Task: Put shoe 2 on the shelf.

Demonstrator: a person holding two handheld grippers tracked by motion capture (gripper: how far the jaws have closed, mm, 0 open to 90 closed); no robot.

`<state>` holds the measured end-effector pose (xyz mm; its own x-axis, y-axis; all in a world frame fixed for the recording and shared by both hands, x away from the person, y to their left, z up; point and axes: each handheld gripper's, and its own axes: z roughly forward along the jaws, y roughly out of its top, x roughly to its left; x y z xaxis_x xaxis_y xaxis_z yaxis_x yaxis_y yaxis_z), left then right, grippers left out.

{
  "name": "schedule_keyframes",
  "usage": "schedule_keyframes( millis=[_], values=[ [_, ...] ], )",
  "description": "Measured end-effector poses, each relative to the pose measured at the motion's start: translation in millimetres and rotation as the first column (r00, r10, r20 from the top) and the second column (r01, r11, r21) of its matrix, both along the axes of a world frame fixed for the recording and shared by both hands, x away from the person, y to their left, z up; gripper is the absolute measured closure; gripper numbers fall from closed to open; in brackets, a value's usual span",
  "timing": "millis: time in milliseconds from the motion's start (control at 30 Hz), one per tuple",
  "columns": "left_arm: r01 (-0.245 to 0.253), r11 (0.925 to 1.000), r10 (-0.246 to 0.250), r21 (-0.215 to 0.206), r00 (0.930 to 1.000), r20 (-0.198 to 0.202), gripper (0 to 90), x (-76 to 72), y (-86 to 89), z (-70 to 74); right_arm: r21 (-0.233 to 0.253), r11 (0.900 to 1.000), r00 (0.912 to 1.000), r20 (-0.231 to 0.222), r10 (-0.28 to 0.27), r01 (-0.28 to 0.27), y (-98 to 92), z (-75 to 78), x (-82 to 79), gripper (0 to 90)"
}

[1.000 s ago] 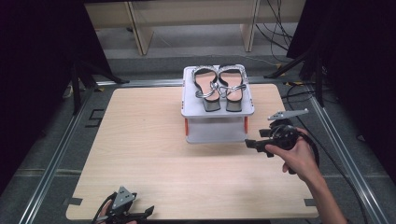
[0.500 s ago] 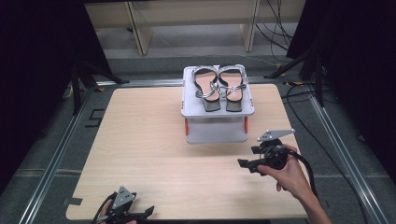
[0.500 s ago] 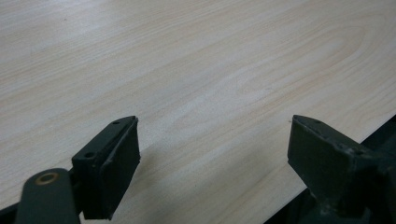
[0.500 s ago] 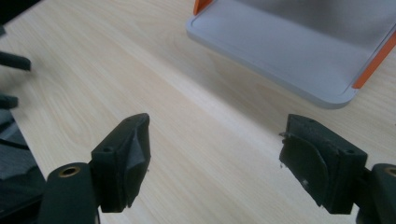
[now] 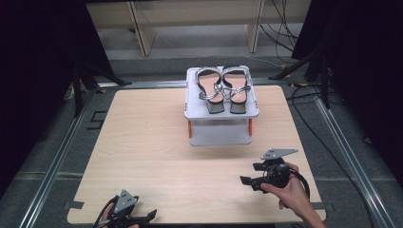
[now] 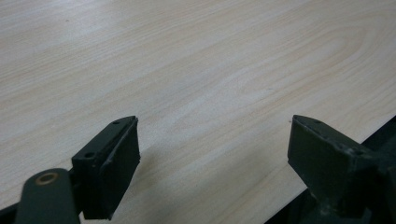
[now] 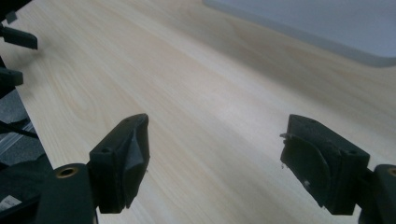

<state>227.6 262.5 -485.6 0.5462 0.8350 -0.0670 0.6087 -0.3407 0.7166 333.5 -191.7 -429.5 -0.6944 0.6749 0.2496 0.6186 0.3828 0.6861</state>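
- Right now, nearest the person: left gripper (image 5: pixel 127 213) sits low at the near left edge of the wooden table (image 5: pixel 142 142), jaws spread wide, nothing between them. Its own view looks over bare wood and the table's edge.
- Right gripper (image 5: pixel 256 176) hovers over the near right part of the table, held in the person's right hand (image 5: pixel 290 192), grey plate on top. Jaws wide apart and empty; its own view has bare wood between them and a pale slab at the far top, probably the stand's base.
- Middle of the table: bare wood, nothing in the way.
- Farther back, right of centre: white two-level stand (image 5: pixel 221 135) with red posts, lower shelf looks empty.
- On its top shelf: pair of silver strappy sandals (image 5: pixel 223 90), side by side, touching or nearly so, toes toward the person. Well apart from both grippers.
- Step in hand, my guess: pair looks placed and tidy, so the grippers are parked clear, or a pick from the shelf is about to start.
- If picking: bring the right gripper in level from the front, keep jaws open until they straddle one sole edge or heel block, not the thin straps.
- Take one sandal at a time; the straps look close enough to snag each other.
- Lift straight up before pulling back, so the stand isn't dragged or tipped.
- Left gripper could steady the stand if it shifts.
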Motion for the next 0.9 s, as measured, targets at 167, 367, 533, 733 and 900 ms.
schedule_keyframes(
  millis=[167, 367, 533, 733, 900],
  values=[
    [0.013, 0.9996, -0.013, 0.026, 0.9997, 0.019, 16.6, 1.9, 1.7, 0.2, 0.0, 1.0, 0.9998, 0.022, -0.001, 0.001, -7.5, -12.7, -6.2, 21.1],
    [0.015, 0.9997, -0.015, 0.019, 0.9997, 0.02, 16.6, 2.0, 1.7, -0.2, 0.009, 1.0, 0.9993, 0.037, -0.002, 0.002, -16.3, -21.5, -16.7, 20.5],
    [0.022, 0.9995, -0.022, 0.022, 0.9996, 0.02, 16.6, 2.4, 2.4, -0.1, 0.0, 1.0, 0.9987, 0.049, 0.015, -0.015, -20.7, -28.4, -25.9, 20.1],
    [0.008, 0.9999, -0.008, 0.014, 0.9999, 0.011, 16.6, 1.1, 1.3, -0.2, -0.003, 1.0, 0.9992, 0.036, 0.017, -0.017, -24.0, -33.5, -34.8, 19.8],
    [0.013, 0.9999, -0.013, 0.006, 0.9999, 0.006, 16.6, 0.3, 1.4, 0.4, -0.006, 1.0, 0.9993, 0.034, 0.017, -0.017, -27.6, -36.4, -40.3, 19.1]
  ],
)
